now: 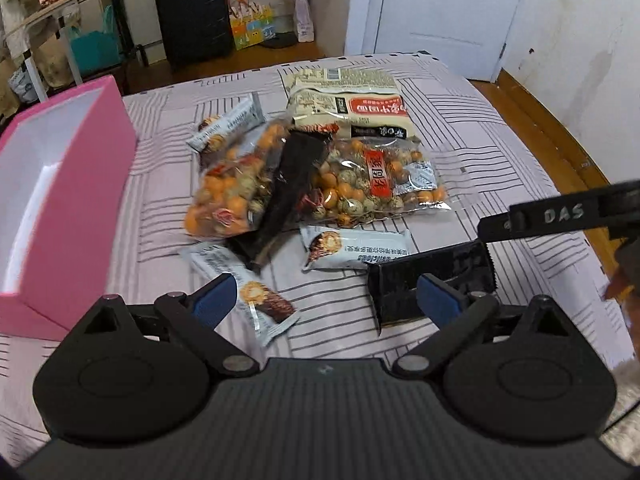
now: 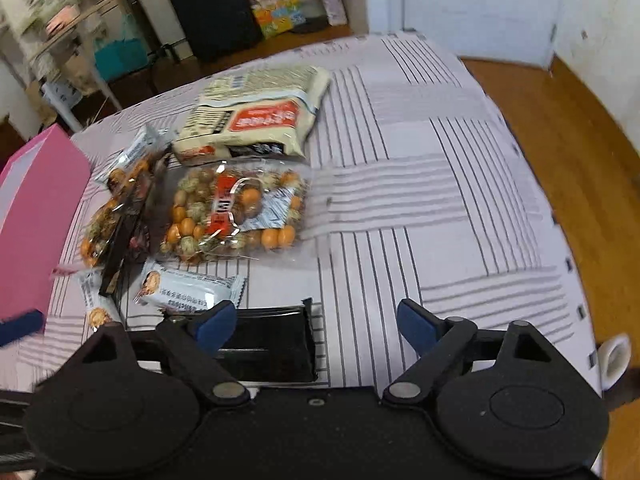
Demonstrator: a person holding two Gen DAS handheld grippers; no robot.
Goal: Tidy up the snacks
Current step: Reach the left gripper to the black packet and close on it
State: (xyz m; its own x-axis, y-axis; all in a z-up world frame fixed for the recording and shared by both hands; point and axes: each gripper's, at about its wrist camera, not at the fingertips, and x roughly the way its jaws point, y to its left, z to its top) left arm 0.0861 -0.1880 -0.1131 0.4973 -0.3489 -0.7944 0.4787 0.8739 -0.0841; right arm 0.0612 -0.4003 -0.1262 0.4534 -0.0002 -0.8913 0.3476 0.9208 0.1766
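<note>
Judging from the layout, the step in hand is picking a first snack for the pink box (image 1: 60,200). Both left tongs (image 1: 324,300) and right tongs (image 2: 318,322) are spread and hold nothing. The black packet (image 2: 272,344) lies flat just ahead of the right tongs; advise straddling one short edge before pinching, since it looks thin. Remaining snacks (image 1: 320,176) lie heaped mid-bed, beside the box. The bed (image 2: 420,200) carries a striped sheet; a suitcase (image 1: 192,12), door (image 1: 440,8) and wooden floor (image 2: 560,128) lie beyond.
</note>
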